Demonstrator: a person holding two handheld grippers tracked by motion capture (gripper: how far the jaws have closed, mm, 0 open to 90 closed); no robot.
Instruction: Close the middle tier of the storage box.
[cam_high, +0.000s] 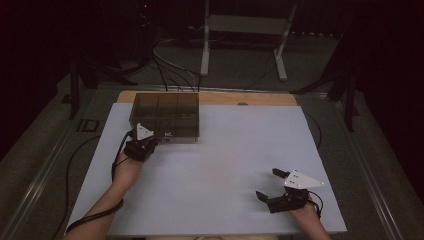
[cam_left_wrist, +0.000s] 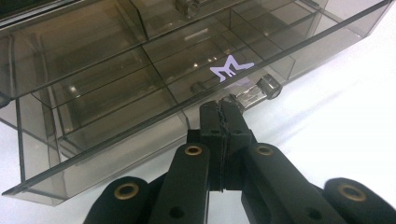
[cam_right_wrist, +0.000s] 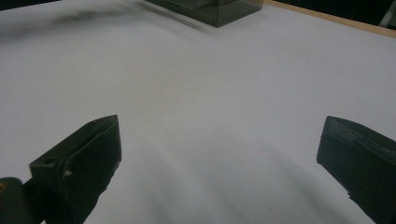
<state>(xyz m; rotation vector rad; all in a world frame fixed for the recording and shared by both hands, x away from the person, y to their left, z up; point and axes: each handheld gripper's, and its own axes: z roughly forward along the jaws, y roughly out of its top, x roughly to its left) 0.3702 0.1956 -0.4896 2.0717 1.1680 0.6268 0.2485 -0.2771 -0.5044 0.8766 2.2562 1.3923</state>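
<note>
A smoky clear plastic box (cam_high: 165, 115) with several compartments stands at the back left of the white table top (cam_high: 225, 155). In the left gripper view the box (cam_left_wrist: 116, 93) has a white logo on its lid and a clear latch (cam_left_wrist: 259, 89) at its front edge. My left gripper (cam_high: 157, 140) is at the box's front edge. Its jaws are shut tight against each other (cam_left_wrist: 222, 108), the tips up against the latch. My right gripper (cam_high: 267, 184) rests at the front right of the table, open, with only bare table between its jaws (cam_right_wrist: 219, 140).
The table's wooden back edge (cam_high: 250, 98) shows behind the white sheet. Cables (cam_high: 170, 75) and a metal stand (cam_high: 245, 30) lie on the floor beyond the table. A black cable (cam_high: 95, 215) trails from my left forearm.
</note>
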